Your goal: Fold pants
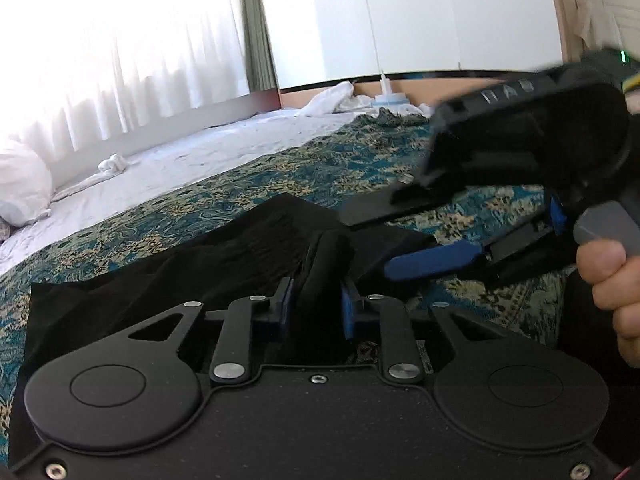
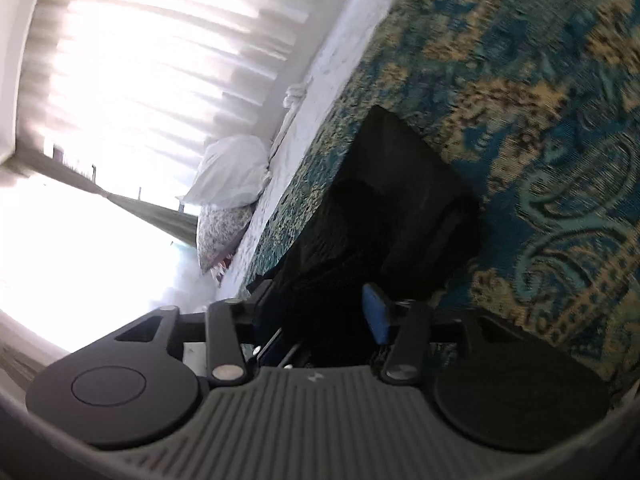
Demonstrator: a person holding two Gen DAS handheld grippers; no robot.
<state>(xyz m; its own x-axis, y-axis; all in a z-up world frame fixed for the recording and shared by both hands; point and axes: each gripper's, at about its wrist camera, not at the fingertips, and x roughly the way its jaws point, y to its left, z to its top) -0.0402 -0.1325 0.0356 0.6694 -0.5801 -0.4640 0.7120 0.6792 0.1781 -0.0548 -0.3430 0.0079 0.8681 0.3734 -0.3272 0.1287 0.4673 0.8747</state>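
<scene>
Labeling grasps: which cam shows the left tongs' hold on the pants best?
Left wrist: left tongs sit centred, blue pads closed on a bunched fold of black pants. Right wrist shows only the dark, blurred pants, no left tongs.

Left gripper (image 1: 318,304) pinched (right (image 2: 326,312) apparently ajar)

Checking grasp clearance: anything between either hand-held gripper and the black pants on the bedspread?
Nothing visible. The left hand-held gripper already has a bunched fold of the black pants between its blue pads. The right hand-held gripper is right at the fabric with no other object between. Only the patterned bedspread lies underneath.
</scene>
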